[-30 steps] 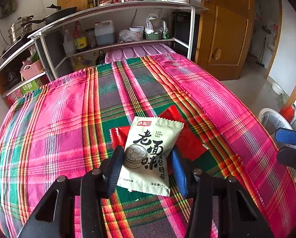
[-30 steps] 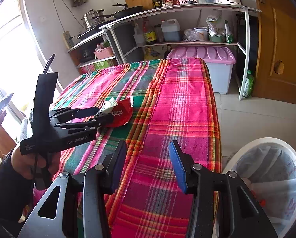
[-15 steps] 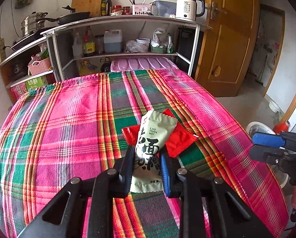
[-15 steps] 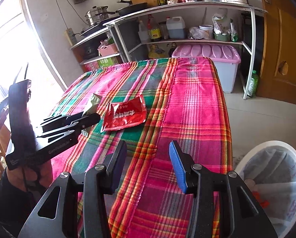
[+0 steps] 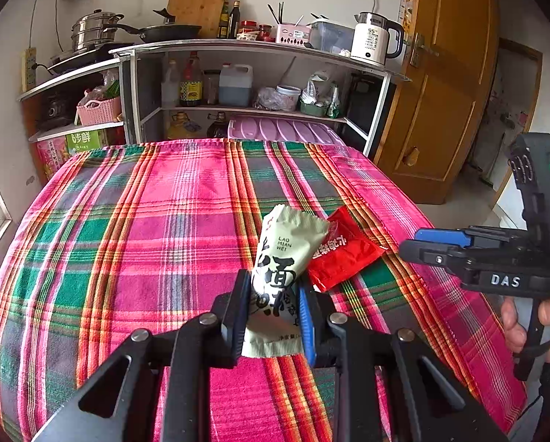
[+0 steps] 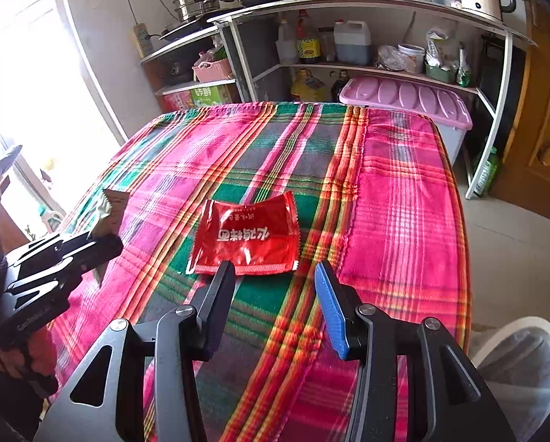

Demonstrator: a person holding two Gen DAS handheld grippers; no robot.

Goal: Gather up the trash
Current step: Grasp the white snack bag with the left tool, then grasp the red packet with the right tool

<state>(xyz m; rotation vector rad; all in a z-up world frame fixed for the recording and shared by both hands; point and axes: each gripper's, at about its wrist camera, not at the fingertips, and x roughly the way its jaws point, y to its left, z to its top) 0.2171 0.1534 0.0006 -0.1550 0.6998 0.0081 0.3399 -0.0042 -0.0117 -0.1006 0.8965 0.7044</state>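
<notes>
A pale green snack packet [image 5: 286, 246] with black lettering stands tilted between the pads of my left gripper [image 5: 275, 291], which is shut on its lower half and holds it just above the plaid tablecloth [image 5: 127, 239]. In the right wrist view that packet [image 6: 109, 206] sticks up from the left gripper [image 6: 90, 248] at the left. A red sachet [image 6: 247, 235] lies flat on the cloth, and it shows behind the held packet as the red sachet [image 5: 344, 254]. My right gripper [image 6: 274, 270] is open just short of the sachet's near edge, with nothing between its fingers.
A white-rimmed bin [image 6: 525, 364] with a liner stands on the floor off the table's right edge. Behind the table are a metal shelf [image 5: 238, 46] crowded with kitchenware and a pink-lidded box [image 6: 403, 97]. A wooden door [image 5: 440, 92] is at the right.
My left gripper closed on the pale packet and lifted it off the red sachet, drawing back to the left. My right gripper moved in towards the red sachet and stayed open.
</notes>
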